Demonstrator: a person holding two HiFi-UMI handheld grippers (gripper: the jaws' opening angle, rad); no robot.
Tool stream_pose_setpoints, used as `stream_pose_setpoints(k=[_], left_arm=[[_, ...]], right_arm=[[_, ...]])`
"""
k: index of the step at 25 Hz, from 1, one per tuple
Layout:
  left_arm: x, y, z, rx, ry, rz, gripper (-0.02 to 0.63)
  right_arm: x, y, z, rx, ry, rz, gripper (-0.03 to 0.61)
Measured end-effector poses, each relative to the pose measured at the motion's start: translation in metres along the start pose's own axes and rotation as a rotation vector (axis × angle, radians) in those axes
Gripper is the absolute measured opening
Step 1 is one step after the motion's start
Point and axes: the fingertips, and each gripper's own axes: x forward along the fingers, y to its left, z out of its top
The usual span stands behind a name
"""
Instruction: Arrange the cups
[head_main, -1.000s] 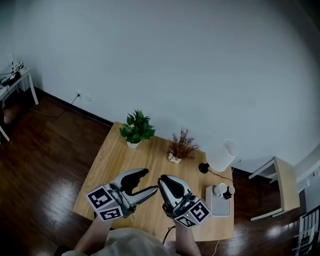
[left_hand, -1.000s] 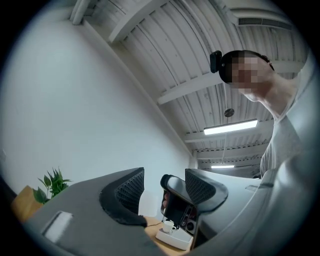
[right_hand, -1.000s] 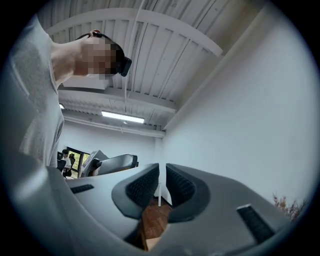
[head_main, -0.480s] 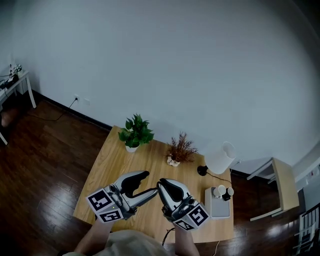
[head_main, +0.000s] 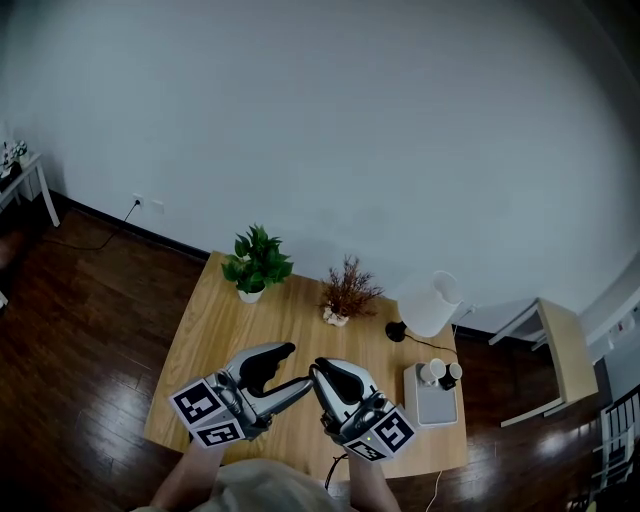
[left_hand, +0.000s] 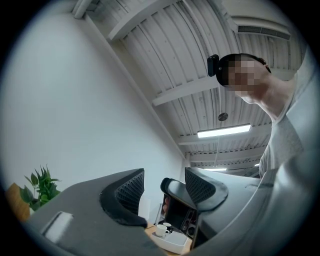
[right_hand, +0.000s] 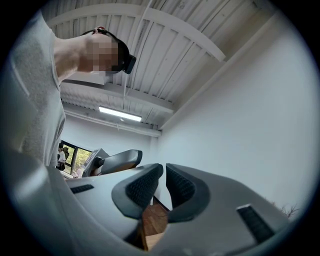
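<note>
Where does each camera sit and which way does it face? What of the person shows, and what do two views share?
Head view: on the person's head, facing down at the table; shows both forearms, the left hand-held gripper and right hand-held gripper.
Left gripper view: on that gripper, tilted up past its open jaws at wall and ceiling; shows the person's head and shirt.
Right gripper view: on that gripper, tilted up past its shut jaws; shows the same.
Shared: the tray, in head and left gripper views.
</note>
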Motion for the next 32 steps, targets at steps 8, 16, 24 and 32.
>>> stream_pose_setpoints(k=[8, 16, 24, 32], left_arm=[[0.007, -0.005, -0.006, -0.012, 0.015, -0.012, 0.264], [0.012, -0.009, -0.009, -0.01, 0.023, -0.014, 0.264], [0.017, -0.011, -0.014, -0.011, 0.035, -0.019, 0.264], [0.023, -0.013, -0.017, -0.017, 0.048, -0.031, 0.264]], right_arm=[[-0.009, -0.001, 0.002, -0.002, -0.01, -0.009, 0.037], [-0.016, -0.005, 0.003, -0.015, -0.016, -0.017, 0.037], [-0.023, -0.009, 0.003, -0.017, -0.022, -0.023, 0.037], [-0.026, -0.011, 0.003, -0.014, -0.026, -0.03, 0.037]])
